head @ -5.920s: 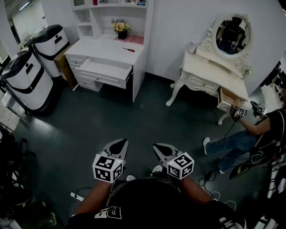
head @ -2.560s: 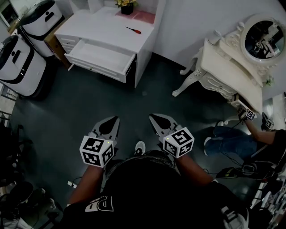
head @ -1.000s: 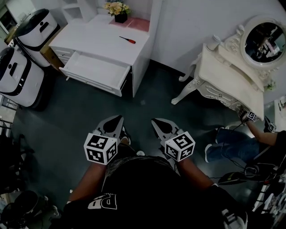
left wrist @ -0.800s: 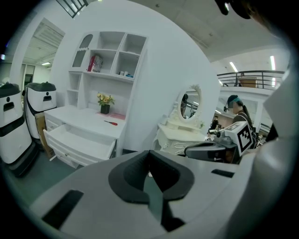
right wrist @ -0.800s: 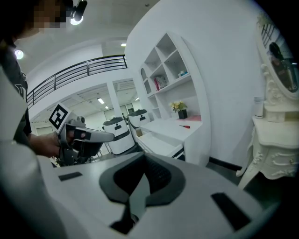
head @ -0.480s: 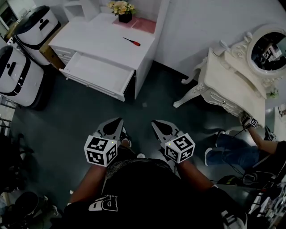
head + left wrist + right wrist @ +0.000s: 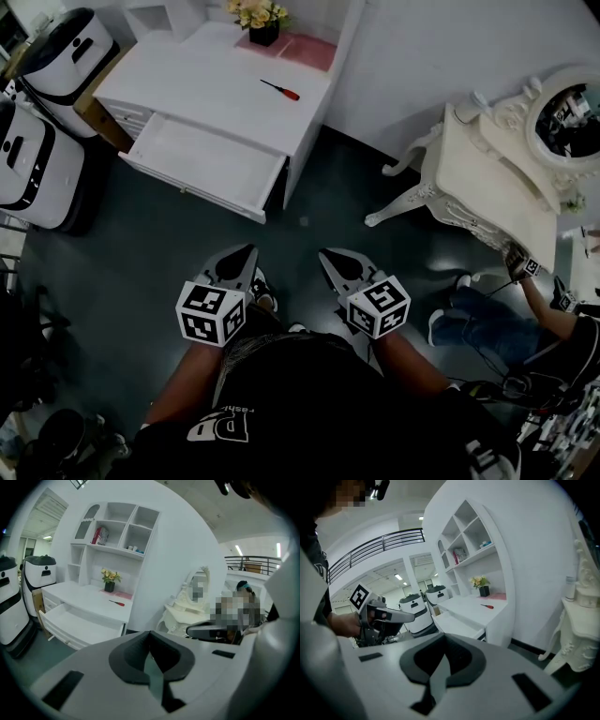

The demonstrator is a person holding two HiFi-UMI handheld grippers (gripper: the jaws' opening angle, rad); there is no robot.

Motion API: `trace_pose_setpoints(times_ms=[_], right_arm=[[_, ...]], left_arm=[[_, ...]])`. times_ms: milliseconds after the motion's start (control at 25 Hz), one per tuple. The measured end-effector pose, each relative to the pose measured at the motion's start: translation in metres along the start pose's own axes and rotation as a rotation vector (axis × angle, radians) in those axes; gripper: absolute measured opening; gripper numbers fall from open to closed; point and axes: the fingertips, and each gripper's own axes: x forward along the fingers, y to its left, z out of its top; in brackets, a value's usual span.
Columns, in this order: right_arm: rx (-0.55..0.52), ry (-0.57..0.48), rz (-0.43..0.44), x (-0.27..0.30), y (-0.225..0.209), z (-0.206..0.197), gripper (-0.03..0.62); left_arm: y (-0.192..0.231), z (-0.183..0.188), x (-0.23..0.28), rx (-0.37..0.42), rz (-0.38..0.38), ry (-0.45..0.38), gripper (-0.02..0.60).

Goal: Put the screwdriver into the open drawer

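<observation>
White laminate covers the desk (image 7: 206, 84) against the far wall. The screwdriver (image 7: 281, 90), red-handled, lies on its bare top towards the back right corner, just in front of a pink mat (image 7: 302, 49) and a pot of yellow flowers (image 7: 263, 17). Below the desk's front edge the open drawer (image 7: 202, 161) stands pulled out, pale inside (the screwdriver is up on the top, well apart from it). Dark green floor (image 7: 131, 253) spreads between the desk and the person. The left gripper (image 7: 249, 249) and the right gripper (image 7: 323, 253) hang side by side over that floor, well short of the desk, each with its jaws closed tip to tip and holding nothing. A cream dressing table (image 7: 487, 187) with an oval mirror (image 7: 570, 120) stands to the right, two white machines (image 7: 56, 52) stand to the left, and another person (image 7: 487, 323) is low on the floor beside the dressing table
</observation>
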Motion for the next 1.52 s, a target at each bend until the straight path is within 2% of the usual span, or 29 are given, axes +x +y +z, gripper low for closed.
trace_pose_setpoints(times_ms=[200, 640, 920, 1160, 1520], right_arm=[[-0.01, 0.015, -0.01, 0.031, -0.016, 0.023, 0.009], [-0.047, 0.022, -0.053, 0.11, -0.028, 0.068, 0.009], [-0.06, 0.037, -0.093, 0.146, -0.037, 0.084, 0.009], [-0.054, 0.045, -0.138, 0.166, -0.048, 0.087, 0.009], [-0.069, 0.044, -0.149, 0.169, -0.049, 0.094, 0.009]], left_arm=[[0.032, 0.024, 0.019, -0.015, -0.001, -0.002, 0.015], [0.104, 0.067, 0.045, 0.008, -0.033, -0.001, 0.015], [0.138, 0.078, 0.061, 0.022, -0.062, 0.019, 0.015], [0.173, 0.087, 0.065, 0.041, -0.047, 0.018, 0.015], [0.188, 0.09, 0.06, 0.025, -0.032, 0.0, 0.015]])
